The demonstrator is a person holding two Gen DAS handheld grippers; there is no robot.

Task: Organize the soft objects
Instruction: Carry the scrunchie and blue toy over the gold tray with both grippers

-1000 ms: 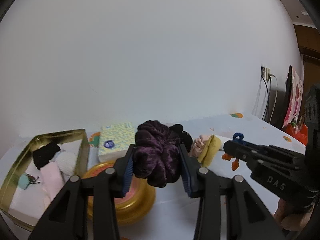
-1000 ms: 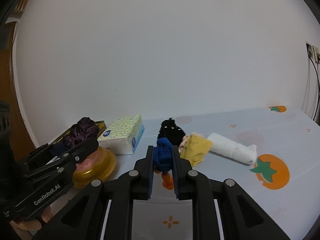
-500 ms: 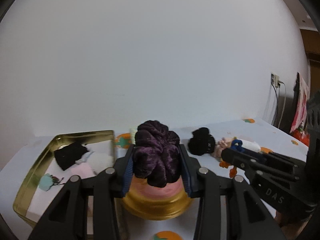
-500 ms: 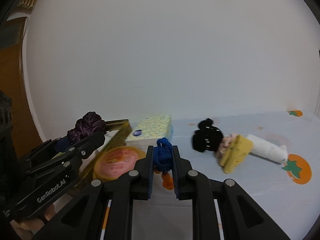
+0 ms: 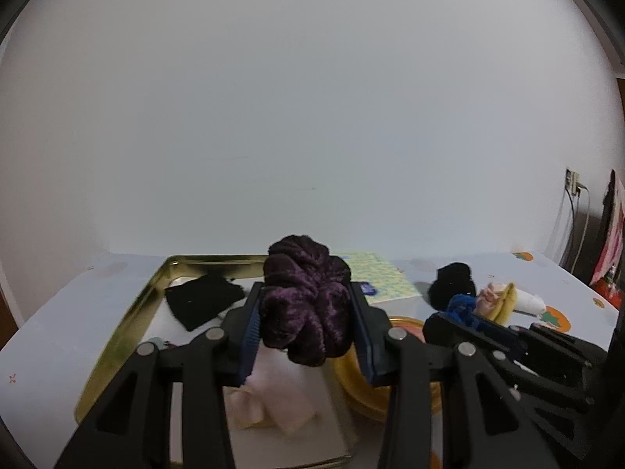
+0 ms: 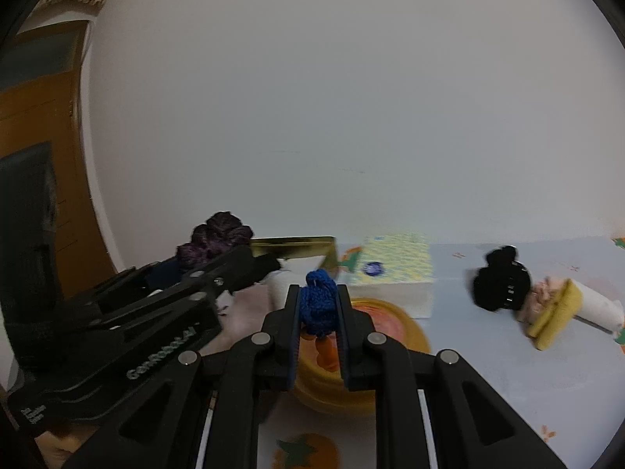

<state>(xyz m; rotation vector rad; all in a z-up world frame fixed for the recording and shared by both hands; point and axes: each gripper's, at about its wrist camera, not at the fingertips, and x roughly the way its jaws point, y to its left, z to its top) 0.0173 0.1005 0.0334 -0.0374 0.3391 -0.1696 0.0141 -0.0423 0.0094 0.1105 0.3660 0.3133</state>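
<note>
The right gripper (image 6: pixel 319 308) clamps a blue knitted toy (image 6: pixel 318 303) above a round gold tin (image 6: pixel 406 336); left of the tin, the left gripper (image 6: pixel 234 262) grips a purple scrunchie (image 6: pixel 215 238).

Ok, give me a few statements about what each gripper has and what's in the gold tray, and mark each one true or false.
1. The left gripper is shut on a purple scrunchie. True.
2. The right gripper is open with nothing in it. False: it is shut on a blue knitted piece with an orange part hanging below.
3. A black cloth lies inside the gold tray. True.
4. The tissue box sits inside the gold tray. False: it stands on the table beside the tray.
5. The black hair clip is on the table, held by neither gripper. True.
</note>
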